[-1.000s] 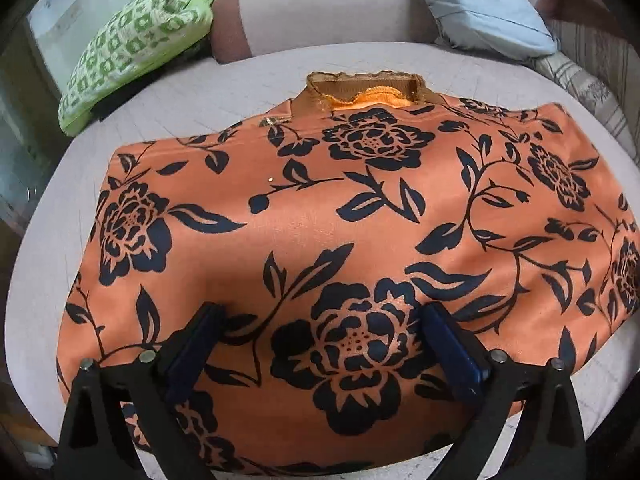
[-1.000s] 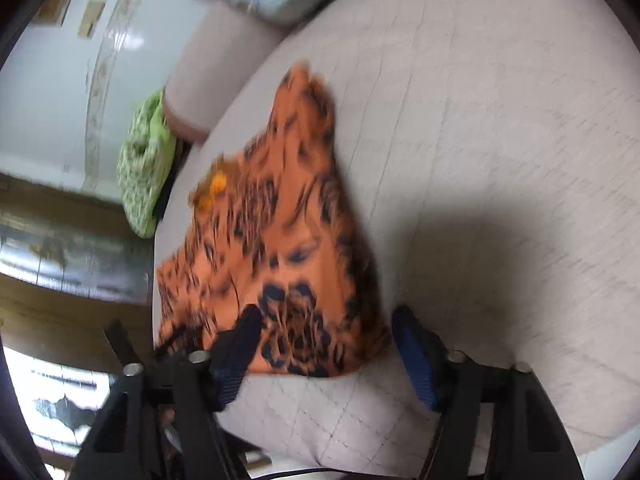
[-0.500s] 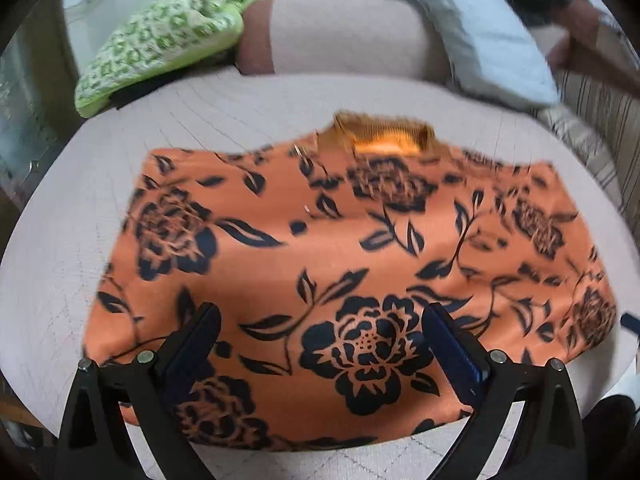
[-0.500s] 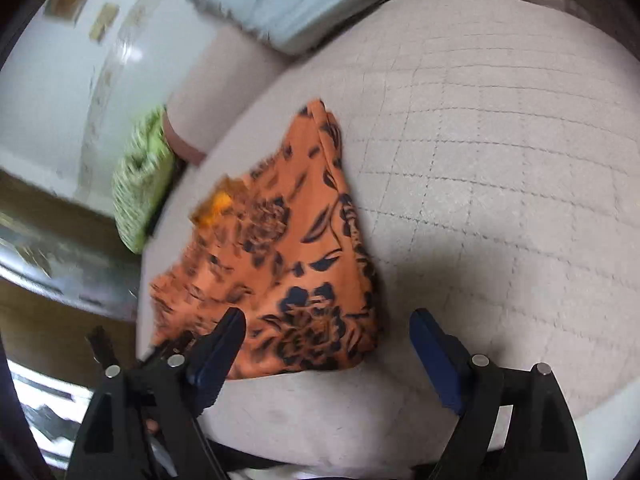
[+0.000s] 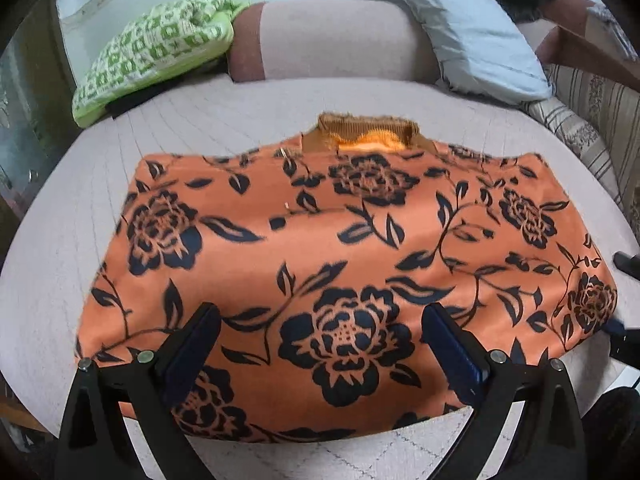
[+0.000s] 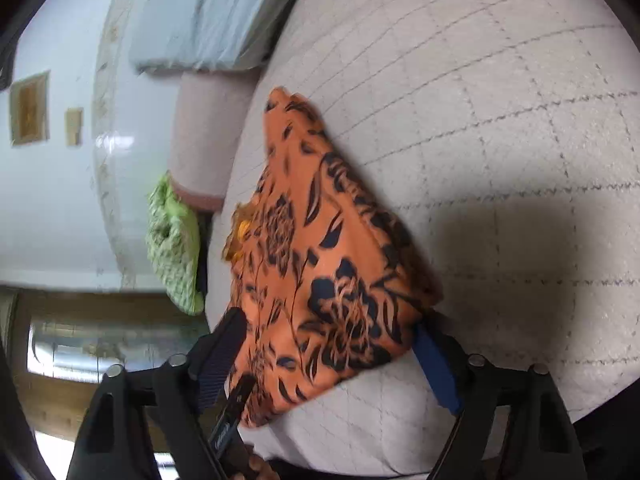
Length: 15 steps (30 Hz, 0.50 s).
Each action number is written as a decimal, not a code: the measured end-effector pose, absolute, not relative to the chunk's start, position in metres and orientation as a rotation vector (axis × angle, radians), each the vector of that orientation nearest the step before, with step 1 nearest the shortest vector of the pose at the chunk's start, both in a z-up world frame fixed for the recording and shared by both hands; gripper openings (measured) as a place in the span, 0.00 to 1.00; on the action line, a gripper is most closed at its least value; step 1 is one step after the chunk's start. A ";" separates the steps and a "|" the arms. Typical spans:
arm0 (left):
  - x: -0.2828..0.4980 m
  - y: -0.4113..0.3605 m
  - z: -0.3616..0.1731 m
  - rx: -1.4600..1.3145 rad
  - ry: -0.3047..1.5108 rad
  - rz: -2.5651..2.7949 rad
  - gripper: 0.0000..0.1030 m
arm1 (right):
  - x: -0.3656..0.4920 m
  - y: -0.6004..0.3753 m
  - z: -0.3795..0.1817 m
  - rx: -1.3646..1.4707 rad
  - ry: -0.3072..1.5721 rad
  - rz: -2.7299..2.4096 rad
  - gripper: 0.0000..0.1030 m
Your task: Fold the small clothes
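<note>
An orange garment with dark navy flowers lies flat on the quilted grey cushion, its brown ribbed collar at the far edge. My left gripper is open, hovering over the garment's near edge with nothing between its blue pads. My right gripper is open at the garment's right corner, its fingers either side of that corner without pinching it. The right gripper's tip also shows at the right edge of the left wrist view.
A green-and-white patterned cloth lies at the back left, a pale blue pillow at the back right, a sofa armrest between them. A striped fabric lies at the far right. Bare quilted surface extends right of the garment.
My left gripper has drawn back, showing more of the garment and cushion. My right gripper has come closer to the garment's right corner, which now sits between its open fingers.
</note>
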<state>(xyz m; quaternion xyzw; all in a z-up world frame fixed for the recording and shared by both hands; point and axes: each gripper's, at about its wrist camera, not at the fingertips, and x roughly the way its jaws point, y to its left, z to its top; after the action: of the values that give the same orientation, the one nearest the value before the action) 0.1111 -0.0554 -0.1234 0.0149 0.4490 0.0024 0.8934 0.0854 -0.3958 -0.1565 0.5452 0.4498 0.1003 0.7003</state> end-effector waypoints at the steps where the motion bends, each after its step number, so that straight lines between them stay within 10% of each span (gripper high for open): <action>1: 0.112 -0.055 -0.122 0.029 0.921 0.010 0.98 | 0.088 -0.395 -0.152 1.198 0.988 0.235 0.61; 7: 0.132 -0.076 -0.163 0.182 1.037 0.045 0.96 | 0.090 -0.397 -0.161 1.142 1.009 0.128 0.63; 9: 0.129 -0.074 -0.147 0.135 1.031 0.027 0.77 | 0.095 -0.394 -0.157 1.115 1.012 0.150 0.62; 12: 0.120 -0.071 -0.125 0.153 0.934 0.049 0.76 | 0.102 -0.387 -0.144 0.986 1.025 0.156 0.23; 15: 0.132 -0.071 -0.164 0.224 1.040 0.066 0.80 | 0.107 -0.382 -0.147 0.889 1.086 0.131 0.26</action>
<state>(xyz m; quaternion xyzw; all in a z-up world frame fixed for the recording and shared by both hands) 0.1316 -0.0707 -0.1638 0.1067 0.4955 0.0316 0.8614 0.1075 -0.3819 -0.1473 0.4087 0.4990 0.0604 0.7618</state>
